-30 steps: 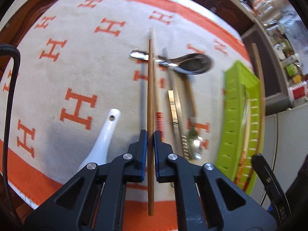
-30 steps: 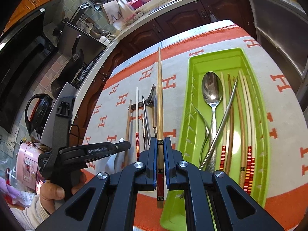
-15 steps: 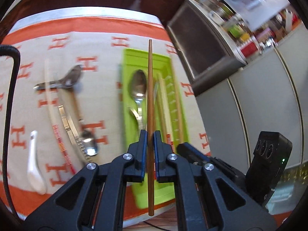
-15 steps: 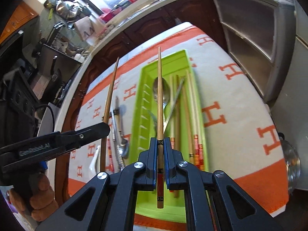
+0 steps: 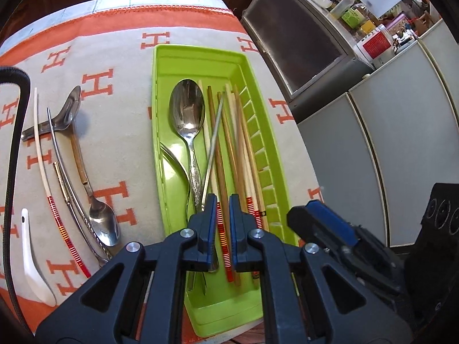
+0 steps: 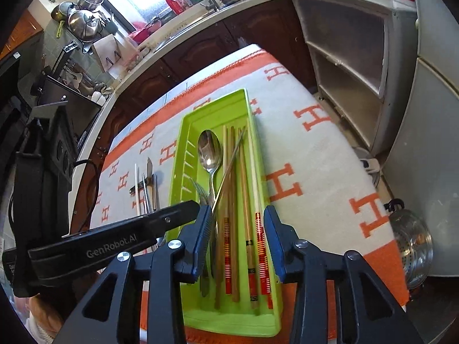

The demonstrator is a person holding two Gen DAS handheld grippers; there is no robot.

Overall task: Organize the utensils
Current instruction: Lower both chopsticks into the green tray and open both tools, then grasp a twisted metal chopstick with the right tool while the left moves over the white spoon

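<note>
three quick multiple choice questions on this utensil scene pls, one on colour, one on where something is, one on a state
1. The utensil tray is
A. lime green
B. white
C. orange

2. The white ceramic spoon lies
A. inside the tray
B. on the patterned cloth, outside the tray
C. in the kitchen sink

3. The right gripper has its jaws
A. clamped on a metal spoon
B. clamped on a fork
C. apart, gripping nothing

Answers:
1 A: both views show bright green plastic walls.
2 B: in the left wrist view it rests on the cloth, well to the left of the tray.
3 C: its jaws are opening, with the chopsticks lying loose in the tray below and nothing between the pads.
</note>
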